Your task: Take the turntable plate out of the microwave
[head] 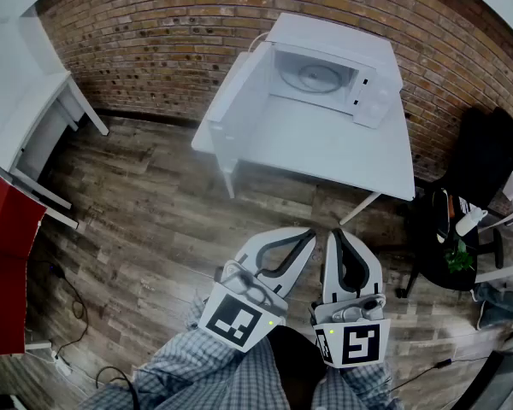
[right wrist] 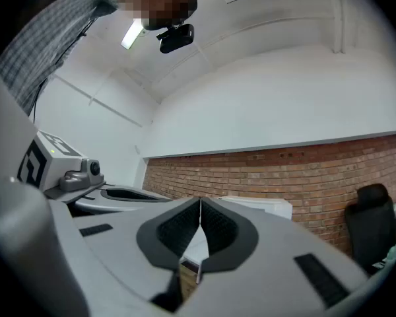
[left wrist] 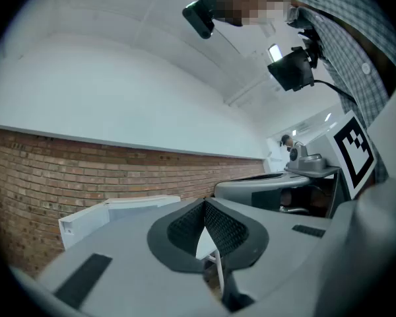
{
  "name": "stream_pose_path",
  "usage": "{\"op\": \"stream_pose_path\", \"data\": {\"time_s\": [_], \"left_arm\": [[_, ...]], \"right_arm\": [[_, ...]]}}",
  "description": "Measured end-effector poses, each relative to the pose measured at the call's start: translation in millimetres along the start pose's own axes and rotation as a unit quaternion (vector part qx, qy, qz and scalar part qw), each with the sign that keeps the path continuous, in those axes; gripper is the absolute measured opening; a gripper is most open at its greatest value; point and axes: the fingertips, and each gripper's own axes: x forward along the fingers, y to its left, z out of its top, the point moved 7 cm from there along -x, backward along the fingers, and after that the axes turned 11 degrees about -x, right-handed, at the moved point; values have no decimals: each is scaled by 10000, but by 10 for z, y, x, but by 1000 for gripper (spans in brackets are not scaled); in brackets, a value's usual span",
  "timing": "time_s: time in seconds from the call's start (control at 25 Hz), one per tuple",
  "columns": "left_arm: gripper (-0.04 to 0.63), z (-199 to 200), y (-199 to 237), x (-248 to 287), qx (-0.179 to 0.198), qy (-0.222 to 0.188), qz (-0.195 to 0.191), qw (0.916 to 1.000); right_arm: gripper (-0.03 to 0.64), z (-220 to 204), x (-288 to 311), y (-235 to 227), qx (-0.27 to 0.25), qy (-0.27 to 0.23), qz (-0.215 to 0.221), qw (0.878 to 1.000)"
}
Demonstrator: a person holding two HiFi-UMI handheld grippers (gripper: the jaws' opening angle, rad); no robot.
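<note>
Plaid sleeves (head: pixel 207 376) and both grippers are seen closest in, held low in front of the body and well apart from the work. On the left gripper (head: pixel 309 233) the fingers (left wrist: pixel 185 230) are pressed together with nothing between them. The same is read on the right gripper (head: pixel 336 233), whose fingers (right wrist: pixel 221 226) are closed and empty. The microwave (head: pixel 372 54) is set at the far end of a white table (head: pixel 342 156) against a brick wall (head: pixel 154 32), with its door (head: pixel 231 114) swung fully open to the left. The turntable plate (head: pixel 312 77) is seen lying flat inside the cavity, not yet touched. It is judged to be glass: stiff, fairly heavy for its size, smooth enough to slip between pads, and brittle if knocked on the cavity frame. A hold on the front rim nearest the opening is suggested, with the second gripper brought to the rim alongside and the plate kept level on the way out. Its material cannot be confirmed at this range. The rear rim is cut off by the cavity roof, and whatever hub or roller ring sits under it is hidden. In both gripper views only a white slab of the microwave is made out past the fingers; the plate itself is not shown there.
</note>
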Motion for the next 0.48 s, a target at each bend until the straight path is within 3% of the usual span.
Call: {"op": "stream_pose_path", "data": {"time_s": [0.48], "left_arm": [[9, 8, 67, -70, -112, -78, 94, 9999]], "right_arm": [[20, -10, 36, 54, 108, 37, 10, 9999]]}}
